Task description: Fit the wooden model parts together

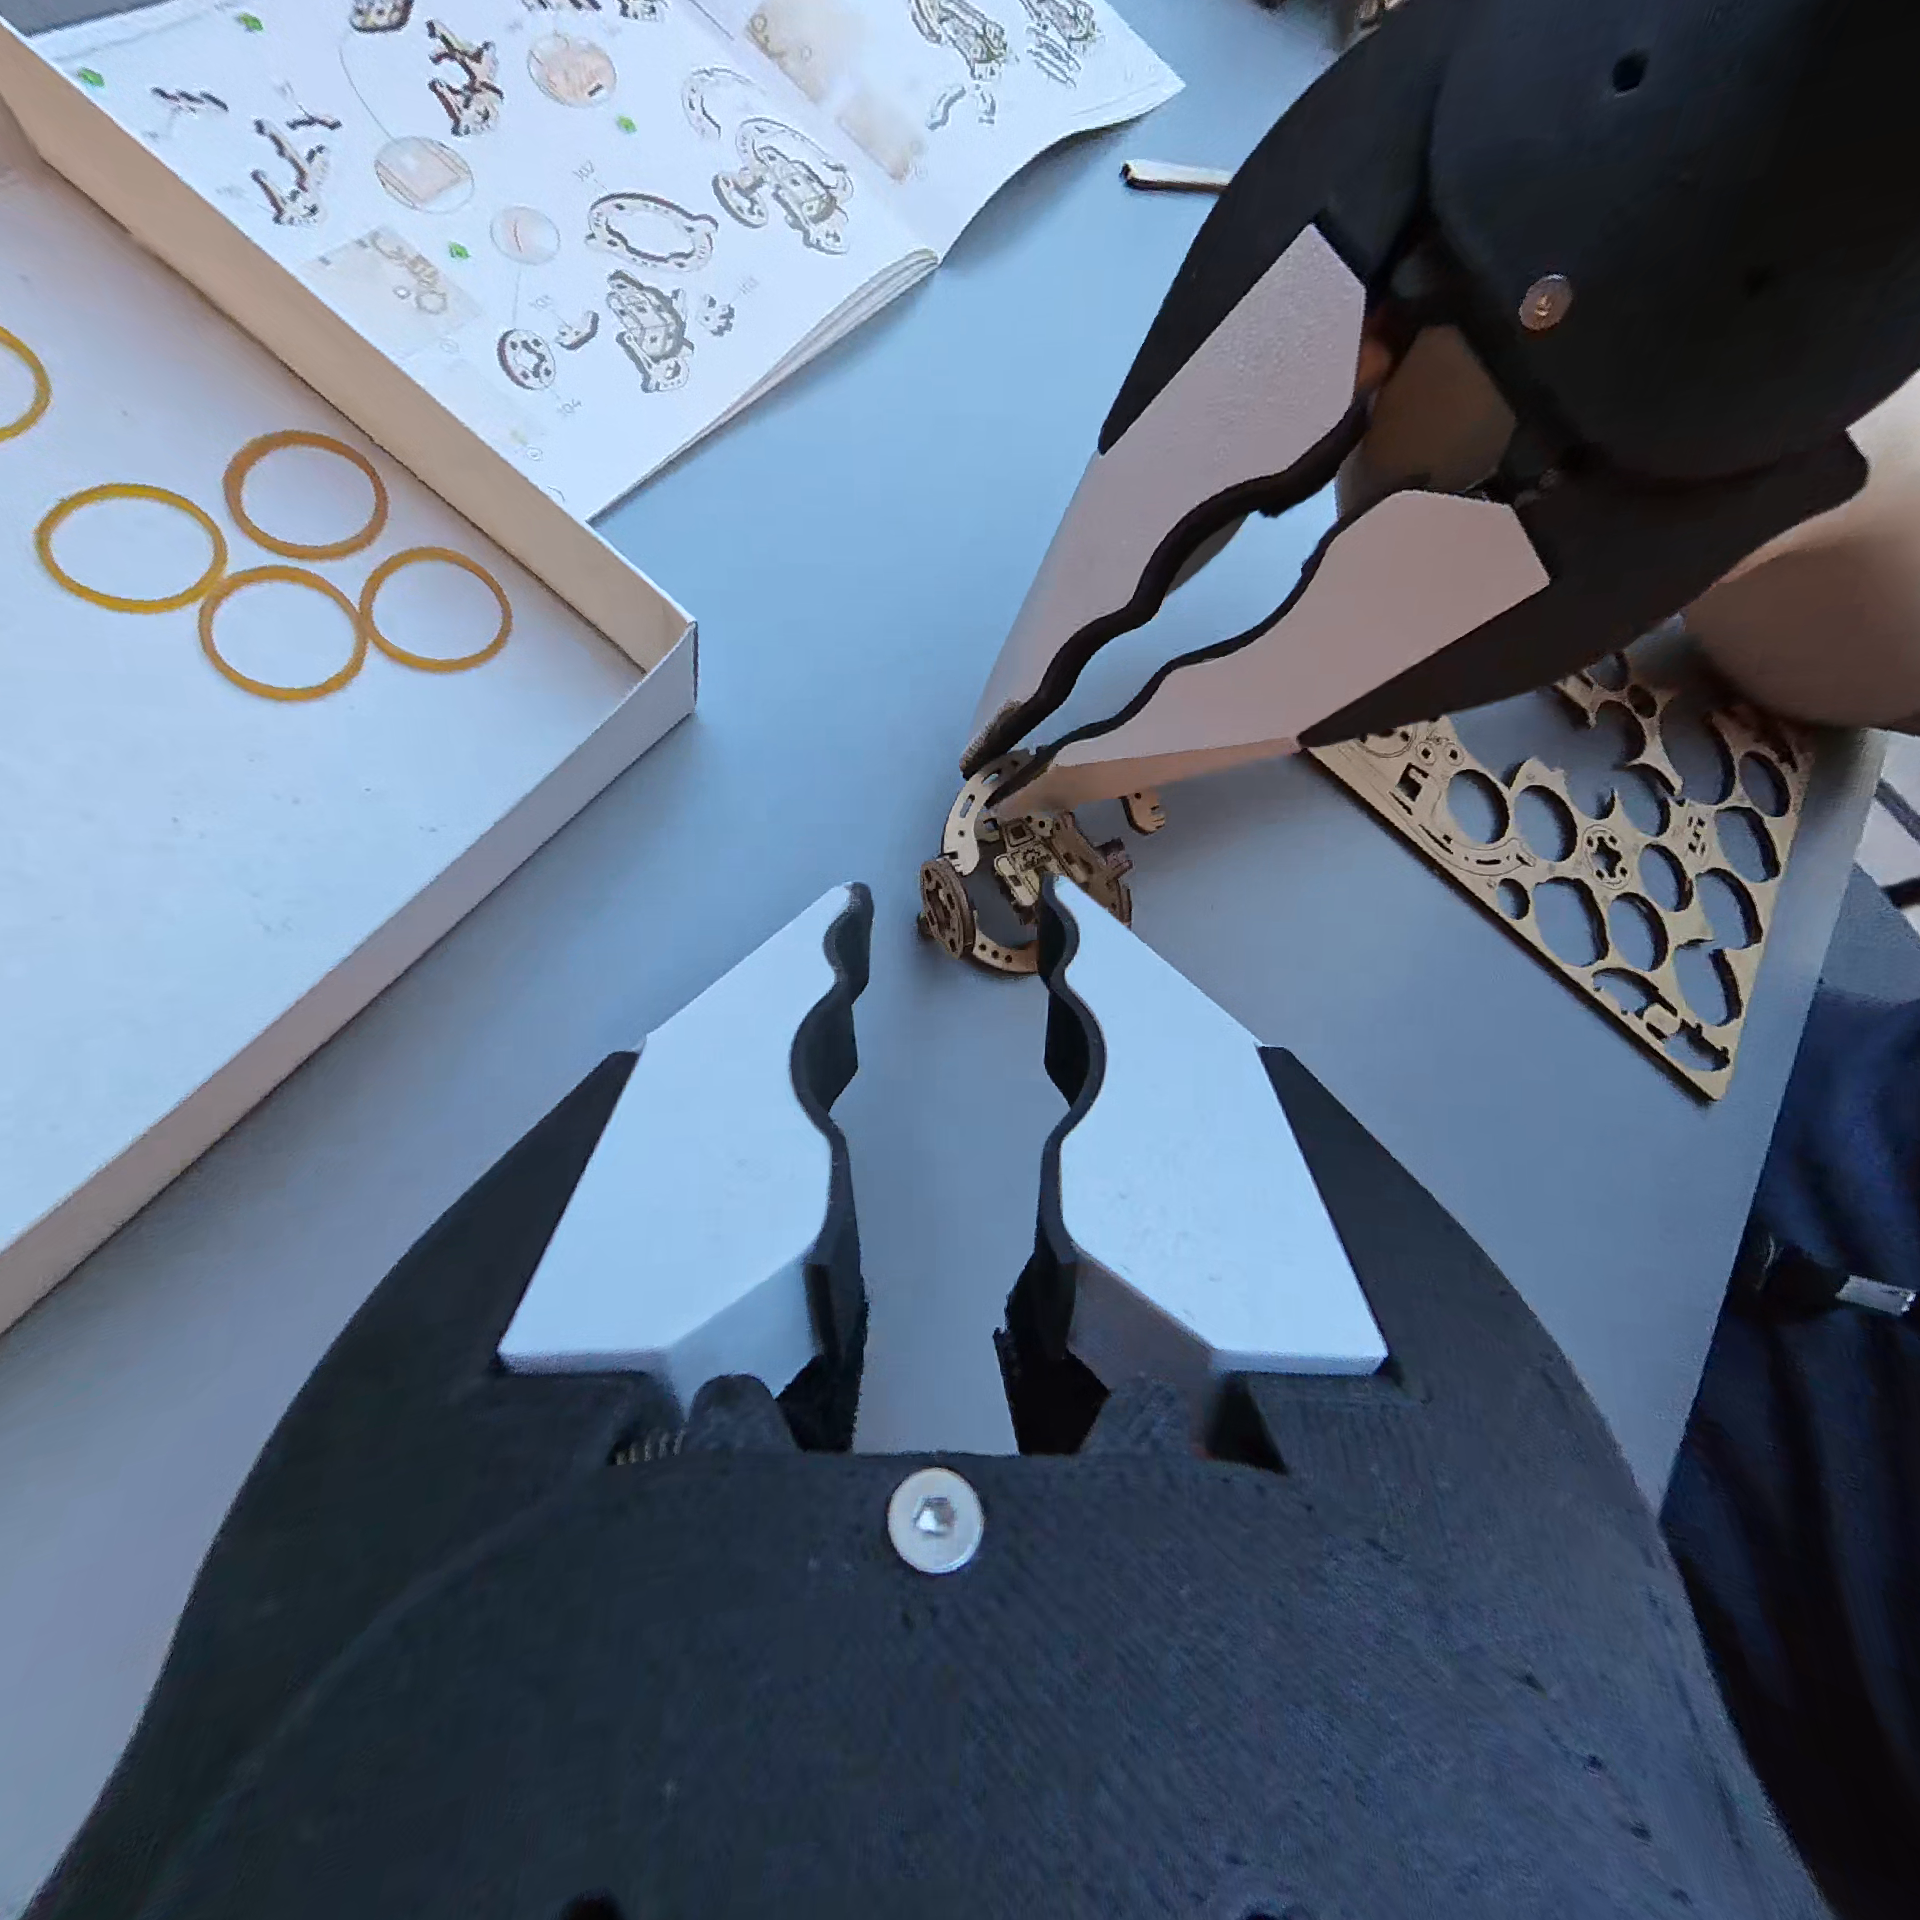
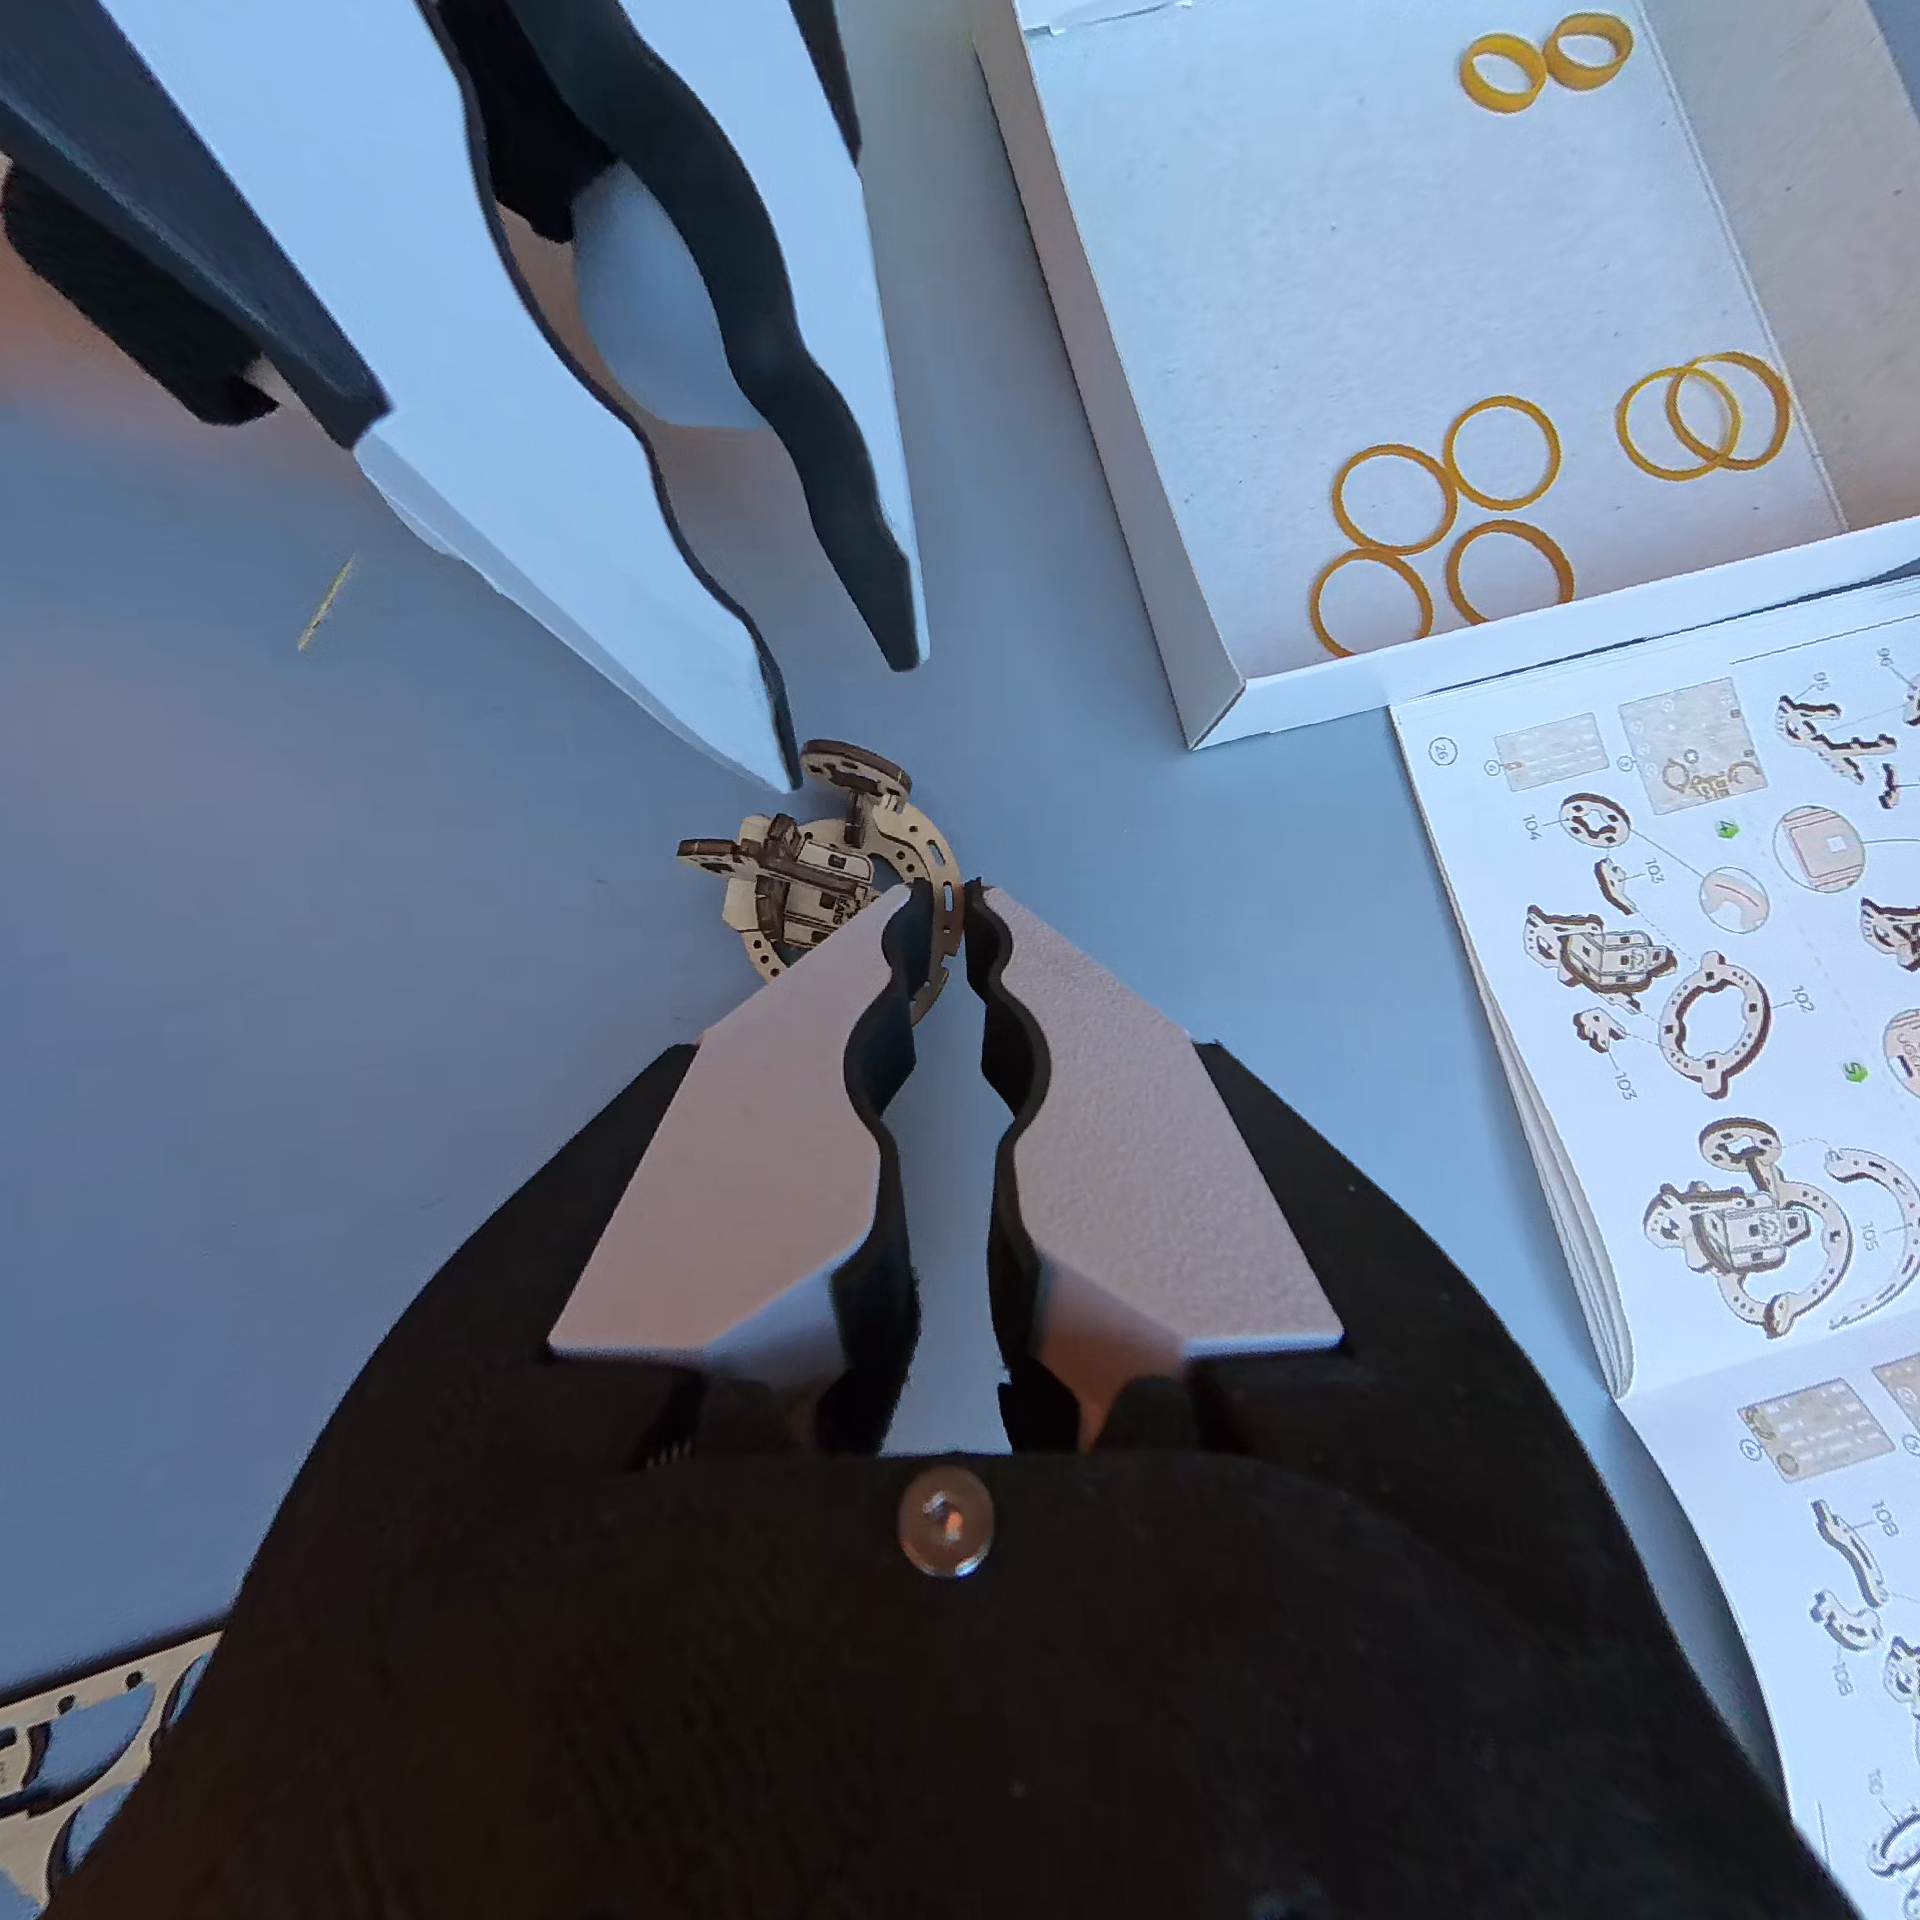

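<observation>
Right tongs (image 2: 943, 896) nearly shut, pinching curved wooden ring (image 2: 940, 862) of little model (image 2: 821, 883). Left tongs (image 1: 951, 899) half open, empty, just beside model.

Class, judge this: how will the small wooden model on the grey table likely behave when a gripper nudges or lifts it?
The wooden model looks thin and cut-out, so probably light and easily slid. Its slender ring and tabs seem fragile. The right gripper pinches only its ring, so it may tilt.
</observation>
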